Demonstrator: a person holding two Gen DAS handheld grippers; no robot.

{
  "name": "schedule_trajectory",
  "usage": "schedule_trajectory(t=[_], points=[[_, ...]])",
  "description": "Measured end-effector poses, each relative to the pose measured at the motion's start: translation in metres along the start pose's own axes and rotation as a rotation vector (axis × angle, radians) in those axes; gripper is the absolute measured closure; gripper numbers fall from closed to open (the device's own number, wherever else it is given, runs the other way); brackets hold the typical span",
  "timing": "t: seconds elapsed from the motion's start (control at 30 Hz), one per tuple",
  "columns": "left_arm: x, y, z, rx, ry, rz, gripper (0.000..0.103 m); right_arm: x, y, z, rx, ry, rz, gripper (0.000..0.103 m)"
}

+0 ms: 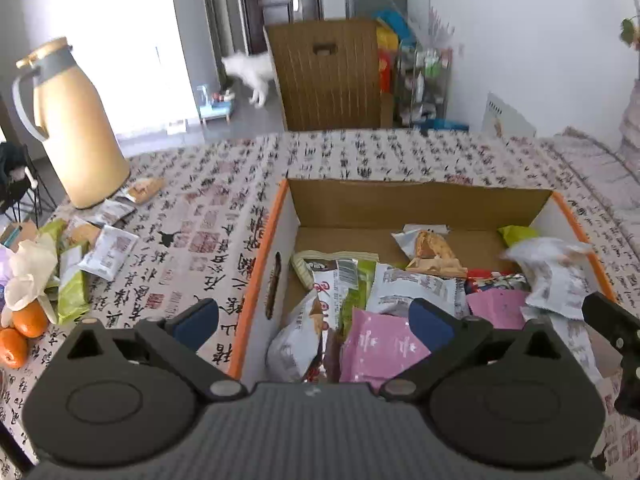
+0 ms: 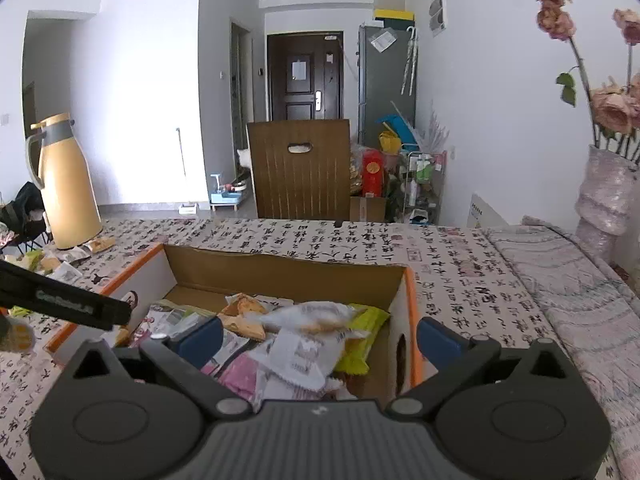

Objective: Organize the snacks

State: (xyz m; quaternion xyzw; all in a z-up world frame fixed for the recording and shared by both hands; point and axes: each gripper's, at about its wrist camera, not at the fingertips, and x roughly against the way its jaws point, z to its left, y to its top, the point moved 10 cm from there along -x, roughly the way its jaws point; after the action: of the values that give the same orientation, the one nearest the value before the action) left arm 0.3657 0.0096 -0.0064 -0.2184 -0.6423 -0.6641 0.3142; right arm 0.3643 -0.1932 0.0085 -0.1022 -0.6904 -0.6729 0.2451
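An open cardboard box with orange edges (image 1: 420, 204) (image 2: 280, 268) sits on the table and holds several snack packets, white, pink (image 1: 380, 344) and green. A white packet (image 1: 548, 268) (image 2: 316, 318) looks blurred, in the air just above the pile at the box's right side. My left gripper (image 1: 316, 320) is open and empty, straddling the box's left wall. My right gripper (image 2: 320, 336) is open and empty over the box's right end. More loose packets (image 1: 108, 248) lie on the table at the left.
A tan thermos jug (image 1: 76, 124) (image 2: 64, 184) stands at the far left with packets around it. Oranges (image 1: 20, 332) lie at the left edge. A vase of dried roses (image 2: 608, 184) stands at the right. A chair back (image 2: 300, 168) is behind the table.
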Motion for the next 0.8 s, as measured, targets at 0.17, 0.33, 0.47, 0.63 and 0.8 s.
schedule_trajectory(t=[0.17, 0.33, 0.47, 0.63, 0.8], points=[[0.031, -0.017, 0.003, -0.008, -0.015, -0.085, 0.0, 0.03, -0.011, -0.001, -0.014, -0.008, -0.018, 0.0], [0.066, -0.043, 0.006, -0.02, -0.032, -0.159, 0.0, 0.061, -0.029, 0.005, -0.018, -0.008, -0.029, 0.0], [0.091, -0.07, 0.011, -0.031, -0.031, -0.205, 0.0, 0.087, -0.046, 0.011, -0.017, -0.007, -0.036, 0.0], [0.119, -0.102, 0.017, -0.029, -0.04, -0.24, 0.0, 0.118, -0.072, 0.017, -0.015, -0.005, -0.036, 0.0], [0.137, -0.137, 0.017, -0.023, -0.066, -0.244, 0.0, 0.142, -0.105, 0.022, -0.019, -0.004, -0.021, 0.0]])
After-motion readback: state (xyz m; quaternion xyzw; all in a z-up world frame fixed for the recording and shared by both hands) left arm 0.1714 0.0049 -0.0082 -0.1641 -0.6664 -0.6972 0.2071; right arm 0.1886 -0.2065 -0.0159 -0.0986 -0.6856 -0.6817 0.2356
